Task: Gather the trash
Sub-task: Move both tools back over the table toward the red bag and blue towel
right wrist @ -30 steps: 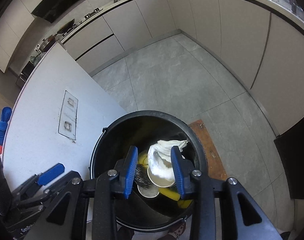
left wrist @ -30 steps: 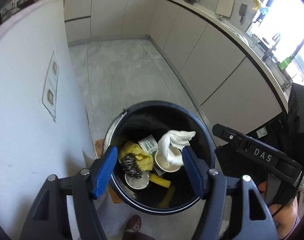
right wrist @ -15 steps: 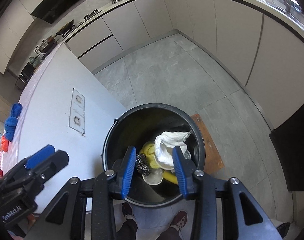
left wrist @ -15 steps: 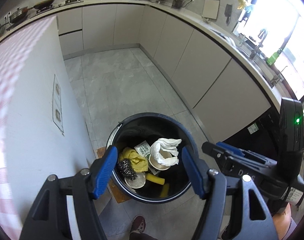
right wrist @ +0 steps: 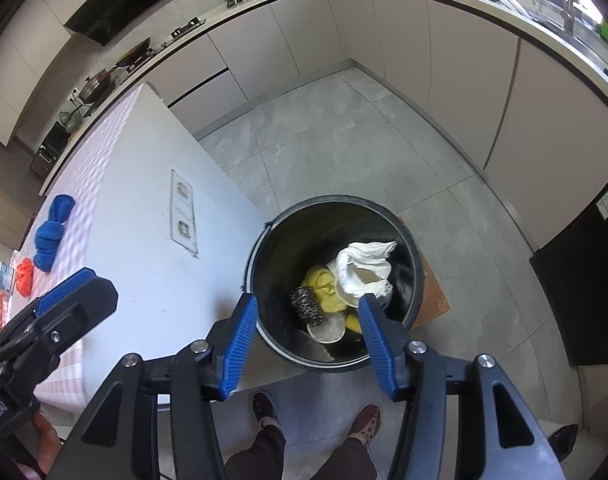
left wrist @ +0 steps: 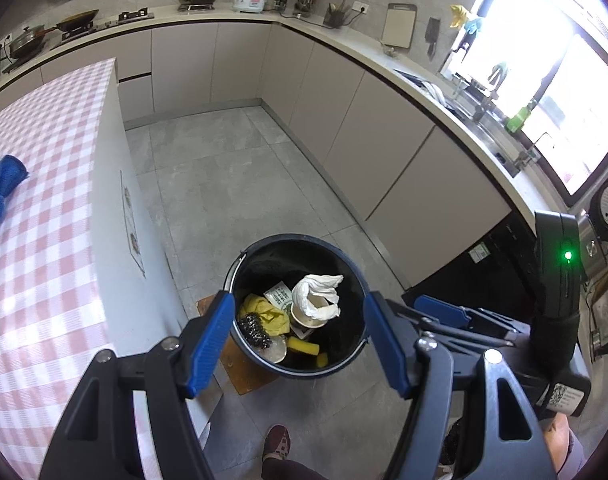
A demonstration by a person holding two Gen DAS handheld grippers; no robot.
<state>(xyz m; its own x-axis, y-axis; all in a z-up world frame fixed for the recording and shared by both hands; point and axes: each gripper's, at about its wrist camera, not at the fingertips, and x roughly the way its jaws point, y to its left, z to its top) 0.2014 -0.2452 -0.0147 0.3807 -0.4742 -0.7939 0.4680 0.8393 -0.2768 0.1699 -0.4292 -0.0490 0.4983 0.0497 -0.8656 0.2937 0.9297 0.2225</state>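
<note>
Daylight floods in through the window [left wrist: 543, 92], which is blown out to white glare. The floor [left wrist: 232, 184] below it is evenly lit and sharp. Fisheye bending curves the cabinets, and both views darken to black at their corners. The bin [right wrist: 417, 280] interior stays shadowed.

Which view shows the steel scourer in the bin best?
Right wrist. There the scourer sits bright and unobstructed in the bin, beside the yellow rag. In the left wrist view it looks dark and shadowed, close beside the left finger.
</note>
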